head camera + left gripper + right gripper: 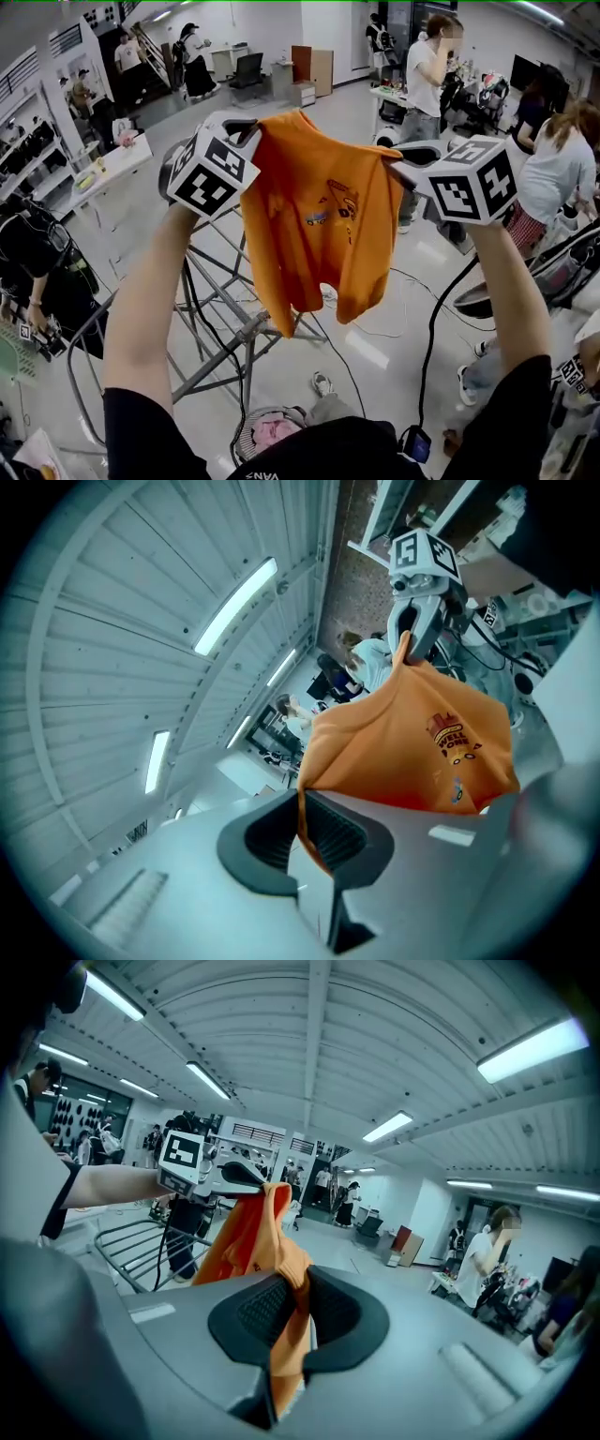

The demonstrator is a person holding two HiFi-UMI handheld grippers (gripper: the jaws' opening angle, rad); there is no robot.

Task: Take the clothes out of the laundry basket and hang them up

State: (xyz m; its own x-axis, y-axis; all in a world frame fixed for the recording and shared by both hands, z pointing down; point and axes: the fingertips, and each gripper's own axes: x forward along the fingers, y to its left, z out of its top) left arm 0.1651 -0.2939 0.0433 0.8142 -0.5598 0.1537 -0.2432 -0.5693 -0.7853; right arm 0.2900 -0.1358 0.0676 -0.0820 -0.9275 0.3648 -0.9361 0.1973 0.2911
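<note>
A small orange T-shirt [319,225] with a printed picture on its chest hangs spread in the air at head height. My left gripper [251,134] is shut on its left shoulder, and my right gripper [398,167] is shut on its right shoulder. In the left gripper view the orange T-shirt [422,742] runs from my left gripper [302,832] across to the other one. The right gripper view has the orange T-shirt [253,1232] bunched between the pads of my right gripper [298,1312]. The laundry basket [272,431] sits on the floor near my feet with pink cloth in it.
A grey metal drying rack [220,300] stands under the shirt, to the left. Black cables [431,319] trail over the floor. Several people [427,84] stand and sit around the room, one person [562,178] close on my right. A white table [112,164] is at the left.
</note>
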